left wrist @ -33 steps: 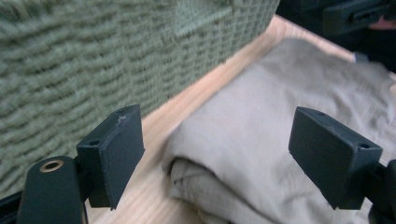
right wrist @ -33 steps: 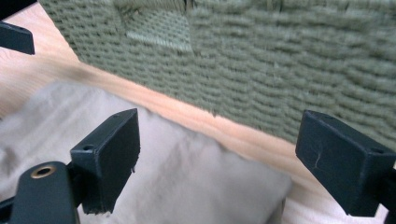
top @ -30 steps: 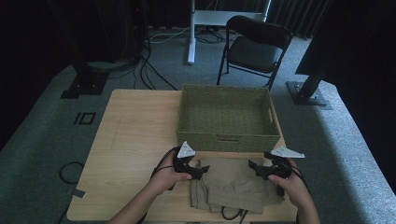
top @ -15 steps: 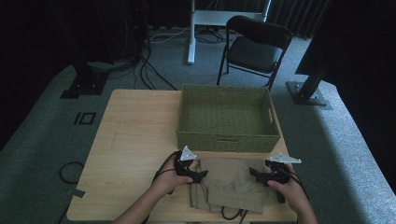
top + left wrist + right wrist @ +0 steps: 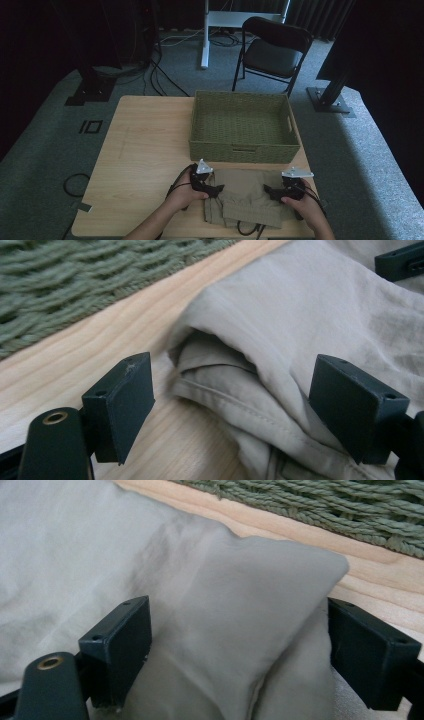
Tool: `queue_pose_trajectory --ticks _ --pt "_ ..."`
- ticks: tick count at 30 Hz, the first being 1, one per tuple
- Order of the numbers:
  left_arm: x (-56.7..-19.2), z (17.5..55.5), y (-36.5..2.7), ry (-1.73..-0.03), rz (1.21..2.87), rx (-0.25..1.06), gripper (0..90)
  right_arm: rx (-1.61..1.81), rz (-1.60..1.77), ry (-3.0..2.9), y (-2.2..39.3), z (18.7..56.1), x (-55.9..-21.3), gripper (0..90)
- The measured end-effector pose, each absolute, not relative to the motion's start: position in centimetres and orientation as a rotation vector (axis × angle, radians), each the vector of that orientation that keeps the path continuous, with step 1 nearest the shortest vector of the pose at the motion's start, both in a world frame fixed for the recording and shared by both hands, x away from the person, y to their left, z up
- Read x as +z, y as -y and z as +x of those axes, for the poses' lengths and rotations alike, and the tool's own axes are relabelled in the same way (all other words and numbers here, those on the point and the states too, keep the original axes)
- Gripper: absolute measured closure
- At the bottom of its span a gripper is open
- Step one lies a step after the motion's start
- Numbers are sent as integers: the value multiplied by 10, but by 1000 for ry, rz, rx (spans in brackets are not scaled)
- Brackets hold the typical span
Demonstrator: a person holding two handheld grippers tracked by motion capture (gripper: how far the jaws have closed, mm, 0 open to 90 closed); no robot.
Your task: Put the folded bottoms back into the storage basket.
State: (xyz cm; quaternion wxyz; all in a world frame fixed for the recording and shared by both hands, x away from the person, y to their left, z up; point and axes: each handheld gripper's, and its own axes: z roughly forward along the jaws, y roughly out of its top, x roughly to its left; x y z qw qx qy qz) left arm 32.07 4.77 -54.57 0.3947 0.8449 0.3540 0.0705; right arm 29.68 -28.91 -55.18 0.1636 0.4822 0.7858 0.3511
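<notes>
Pale wooden table (image 5: 145, 150) on grey carpet (image 5: 45, 150), dark room behind

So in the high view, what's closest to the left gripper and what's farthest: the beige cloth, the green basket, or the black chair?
Counting from the left gripper:
1. The beige cloth, folded on the table right at its jaws.
2. The green basket, just behind the cloth, toward the table's far edge.
3. The black chair, on the floor past the table, at the back.
</notes>
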Motion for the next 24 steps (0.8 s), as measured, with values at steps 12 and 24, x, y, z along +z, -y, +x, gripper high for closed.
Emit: queue_pose_trajectory --ticks 12,24 --pt "-552 321 -37 -879 2128 214 198 982 1328 -2215 285 292 -556 153" --pt "-552 318 -26 -802 2136 157 676 1032 1322 -2233 276 287 -551 635"
